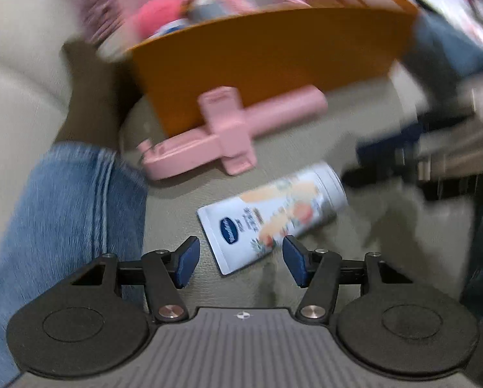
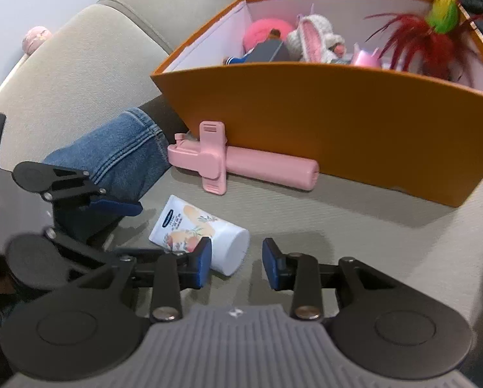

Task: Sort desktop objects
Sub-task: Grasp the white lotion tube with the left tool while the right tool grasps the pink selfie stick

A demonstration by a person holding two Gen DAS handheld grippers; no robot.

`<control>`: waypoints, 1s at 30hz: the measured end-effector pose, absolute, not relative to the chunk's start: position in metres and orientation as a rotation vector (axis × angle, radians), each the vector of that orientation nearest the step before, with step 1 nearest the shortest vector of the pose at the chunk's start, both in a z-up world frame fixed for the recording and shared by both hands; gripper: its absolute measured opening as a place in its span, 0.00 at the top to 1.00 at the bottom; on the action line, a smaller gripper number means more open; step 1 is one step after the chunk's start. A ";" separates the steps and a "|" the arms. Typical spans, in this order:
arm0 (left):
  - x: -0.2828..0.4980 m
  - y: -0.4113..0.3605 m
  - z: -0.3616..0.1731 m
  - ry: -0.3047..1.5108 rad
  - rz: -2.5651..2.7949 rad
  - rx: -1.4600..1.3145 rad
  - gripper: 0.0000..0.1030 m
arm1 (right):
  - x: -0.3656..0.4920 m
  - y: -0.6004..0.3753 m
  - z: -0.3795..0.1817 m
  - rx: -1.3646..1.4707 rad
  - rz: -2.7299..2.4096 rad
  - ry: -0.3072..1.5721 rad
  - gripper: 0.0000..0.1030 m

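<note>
A: Big orange box (image 2: 338, 119) at the back of the beige cushion (image 2: 354, 226), already loaded with soft toys and a red feather toy (image 2: 425, 38). Sorting looks well underway.

B: Two items left out, I'd say. The pink selfie stick (image 2: 241, 161) lies right against the box's front wall, and the white lotion tube (image 1: 270, 216) lies flat on the cushion, nearer the grippers.

A: The tube looks like the target. The left gripper (image 1: 238, 260) hangs low over its flat crimped end, jaws spread, nothing between them.

B: The right gripper (image 2: 236, 263) is open too, empty, its left pad (image 2: 202, 260) just beside the cap end.

A: Next move, I reckon: one gripper centres on the tube's body, closes gently since it's squashy, lifts it over the wall.

B: The left view is smeared, mind.
</note>
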State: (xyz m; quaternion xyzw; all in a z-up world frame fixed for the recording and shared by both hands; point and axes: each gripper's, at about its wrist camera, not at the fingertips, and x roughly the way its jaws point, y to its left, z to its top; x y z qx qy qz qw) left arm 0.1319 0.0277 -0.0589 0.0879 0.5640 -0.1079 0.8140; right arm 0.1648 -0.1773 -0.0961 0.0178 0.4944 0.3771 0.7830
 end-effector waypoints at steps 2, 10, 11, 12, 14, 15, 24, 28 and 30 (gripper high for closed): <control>0.139 0.043 -0.060 1.220 -0.189 0.067 0.35 | 0.168 -0.173 -0.102 0.049 0.811 1.090 0.66; 0.152 0.057 -0.072 1.226 -0.142 -0.120 0.33 | 0.174 -0.176 -0.115 0.075 0.807 1.155 0.81; 0.152 0.057 -0.074 1.229 -0.145 -0.127 0.30 | 0.173 -0.176 -0.115 0.065 0.809 1.152 0.81; 0.151 0.055 -0.074 1.235 -0.151 -0.137 0.30 | 0.172 -0.175 -0.115 0.059 0.809 1.153 0.81; 0.150 0.056 -0.077 1.250 -0.171 -0.184 0.30 | 0.172 -0.176 -0.116 0.067 0.810 1.158 0.81; 0.149 0.059 -0.080 1.266 -0.167 -0.215 0.29 | 0.172 -0.177 -0.116 0.070 0.807 1.158 0.81; 0.134 0.065 -0.063 1.193 -0.129 -0.274 0.62 | 0.172 -0.181 -0.114 0.059 0.778 1.146 0.81; 0.115 0.056 -0.032 1.099 -0.185 -0.263 0.69 | 0.172 -0.187 -0.112 0.035 0.743 1.138 0.81; 0.110 0.044 -0.019 1.057 -0.234 -0.263 0.70 | 0.174 -0.190 -0.111 0.027 0.721 1.132 0.81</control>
